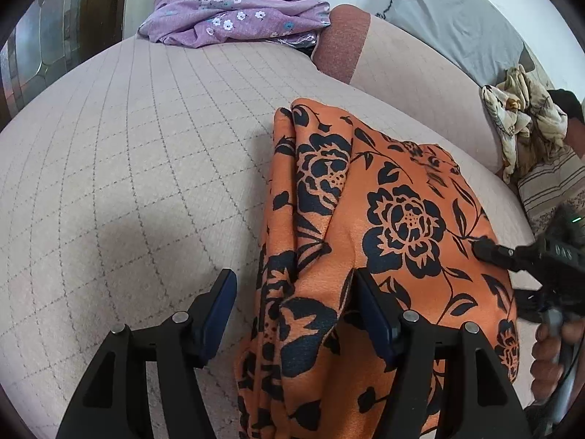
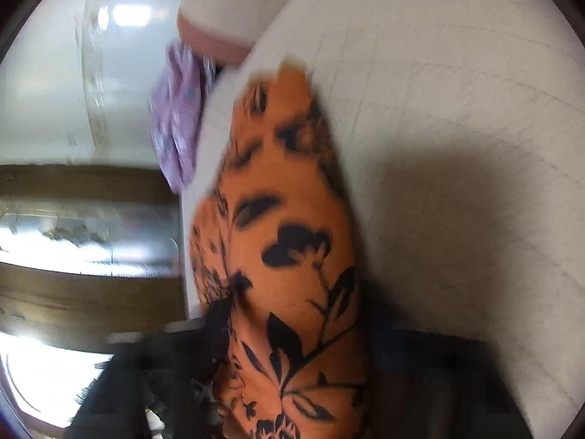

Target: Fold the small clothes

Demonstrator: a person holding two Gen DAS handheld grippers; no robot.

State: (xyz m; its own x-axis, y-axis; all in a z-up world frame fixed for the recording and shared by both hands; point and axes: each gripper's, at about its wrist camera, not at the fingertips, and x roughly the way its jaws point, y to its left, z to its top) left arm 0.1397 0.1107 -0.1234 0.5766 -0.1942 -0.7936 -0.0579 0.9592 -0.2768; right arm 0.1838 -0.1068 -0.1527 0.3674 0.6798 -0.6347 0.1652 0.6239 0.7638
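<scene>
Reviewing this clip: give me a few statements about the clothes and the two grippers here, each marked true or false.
1. The orange cloth has a black flower print. True.
2. The left gripper is clamped shut on the purple cloth. False: its jaws stand open over the orange cloth's near edge, and the purple cloth lies far off at the bed's far end.
3. The right gripper touches the orange cloth from the right in the left wrist view. True.
4. The purple cloth is plain. False: it bears small white and blue flowers.
5. The orange cloth lies spread flat in one layer. False: it is bunched in folds.
</scene>
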